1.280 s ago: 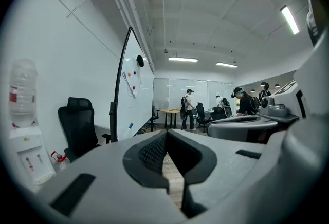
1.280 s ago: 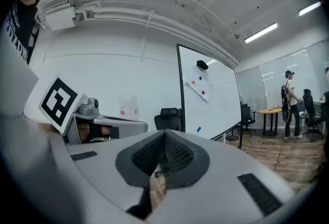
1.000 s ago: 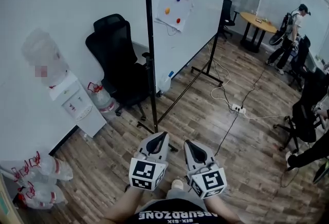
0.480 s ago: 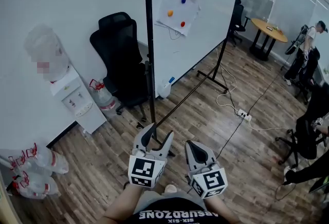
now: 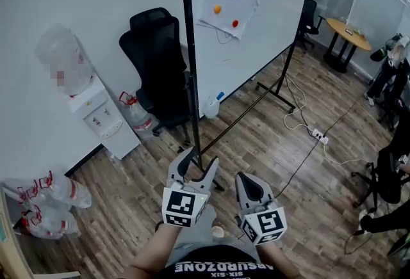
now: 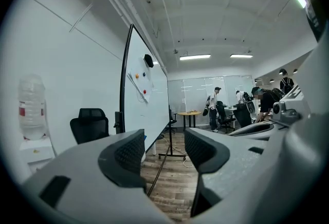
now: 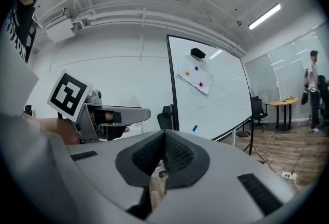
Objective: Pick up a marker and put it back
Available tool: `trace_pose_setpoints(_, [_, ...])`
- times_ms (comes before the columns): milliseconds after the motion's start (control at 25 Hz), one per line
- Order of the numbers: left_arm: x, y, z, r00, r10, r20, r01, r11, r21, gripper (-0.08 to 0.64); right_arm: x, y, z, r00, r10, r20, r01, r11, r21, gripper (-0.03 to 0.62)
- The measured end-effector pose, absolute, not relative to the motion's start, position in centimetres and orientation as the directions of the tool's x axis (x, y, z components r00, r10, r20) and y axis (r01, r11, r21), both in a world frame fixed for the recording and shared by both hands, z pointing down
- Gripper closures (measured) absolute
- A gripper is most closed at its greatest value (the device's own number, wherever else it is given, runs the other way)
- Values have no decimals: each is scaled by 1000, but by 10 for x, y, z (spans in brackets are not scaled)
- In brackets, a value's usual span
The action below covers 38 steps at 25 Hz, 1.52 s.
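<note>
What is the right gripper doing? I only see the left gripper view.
Observer: The right gripper is shut, with nothing between its jaws.
Operator: Where is it?
Observer: Low in front of the person, over the wood floor, short of the whiteboard.
Operator: Anything on the floor off to the left?
Observer: Clear water jugs lie by the wall, left of the dispenser.
</note>
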State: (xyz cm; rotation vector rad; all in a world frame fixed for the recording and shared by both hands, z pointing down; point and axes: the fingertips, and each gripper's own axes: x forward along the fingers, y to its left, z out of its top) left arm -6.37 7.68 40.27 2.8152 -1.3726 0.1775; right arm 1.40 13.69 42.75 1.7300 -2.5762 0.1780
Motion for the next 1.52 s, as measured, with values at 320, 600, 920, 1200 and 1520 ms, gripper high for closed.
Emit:
trace_pose_setpoints(320, [-51, 36, 406, 619, -773, 136, -775, -630, -50, 331, 20, 101, 429, -377, -921, 100, -925, 370, -85, 594])
trace_pose_setpoints(600, [-39, -8, 413, 625, -764, 161, -766, -640, -60, 331, 34, 59, 432, -359, -928, 104, -932, 350, -91, 594])
trace_pose_setpoints(920, [-32, -52, 416, 620, -763, 182, -766, -639, -71, 331, 40, 16, 434, -363, -926, 105, -930, 353, -101, 594])
trace_pose_setpoints(1200, [-23, -88, 429, 617, -756, 217, -764, -642, -63, 331, 47, -15, 443, -359, -924, 132, -931, 347, -111, 594])
trace_pose_setpoints(1520, [-18, -116, 444, 616, -740, 270, -756, -652, -62, 331, 53, -39, 446, -346, -927, 143, -936, 332, -115, 594])
